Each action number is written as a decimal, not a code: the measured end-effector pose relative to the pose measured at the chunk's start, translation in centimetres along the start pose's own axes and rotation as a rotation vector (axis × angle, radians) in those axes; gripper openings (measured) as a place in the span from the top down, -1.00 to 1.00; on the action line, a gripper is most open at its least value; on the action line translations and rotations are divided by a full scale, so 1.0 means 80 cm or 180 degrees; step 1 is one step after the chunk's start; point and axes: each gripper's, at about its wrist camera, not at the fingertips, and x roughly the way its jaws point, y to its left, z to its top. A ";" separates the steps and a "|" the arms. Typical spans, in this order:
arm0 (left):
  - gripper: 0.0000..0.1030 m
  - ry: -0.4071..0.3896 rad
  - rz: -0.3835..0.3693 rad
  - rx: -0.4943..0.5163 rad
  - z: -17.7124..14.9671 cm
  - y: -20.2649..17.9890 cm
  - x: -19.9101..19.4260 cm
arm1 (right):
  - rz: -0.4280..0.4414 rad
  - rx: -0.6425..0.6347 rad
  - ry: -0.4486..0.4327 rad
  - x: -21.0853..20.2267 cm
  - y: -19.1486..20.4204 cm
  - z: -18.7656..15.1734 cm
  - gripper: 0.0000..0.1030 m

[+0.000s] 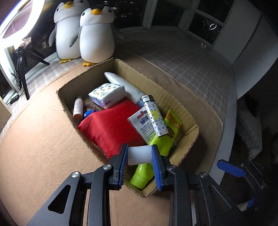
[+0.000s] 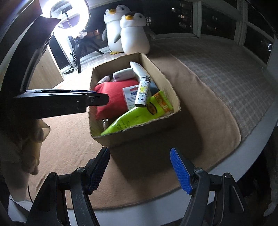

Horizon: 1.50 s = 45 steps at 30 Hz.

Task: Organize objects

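Note:
My left gripper is shut on a small white translucent cylinder, held just over the near corner of an open cardboard box. Inside the box lie a red pouch, a tissue pack, a white tube, a small pink bottle, a patterned lighter and a lime-green tube. In the right wrist view the box stands ahead, with the left gripper reaching in from the left. My right gripper is open and holds nothing, just short of the box.
Two plush penguins stand behind the box. A ring light on a tripod is at the back left. The box rests on a tan blanket beside a checked cover. The surface's white edge curves along the right.

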 end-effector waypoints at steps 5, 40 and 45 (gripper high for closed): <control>0.44 -0.0004 0.0010 -0.0013 0.002 -0.003 0.003 | 0.0013 0.0023 0.0021 0.003 -0.005 0.000 -0.33; -0.43 -0.0417 0.0385 -0.0331 -0.036 0.085 -0.097 | 0.0081 -0.0145 0.0031 0.010 0.057 0.016 -0.33; -0.43 -0.0455 0.0554 -0.0480 -0.069 0.123 -0.125 | 0.0146 -0.0291 0.0032 0.012 0.091 0.019 -0.33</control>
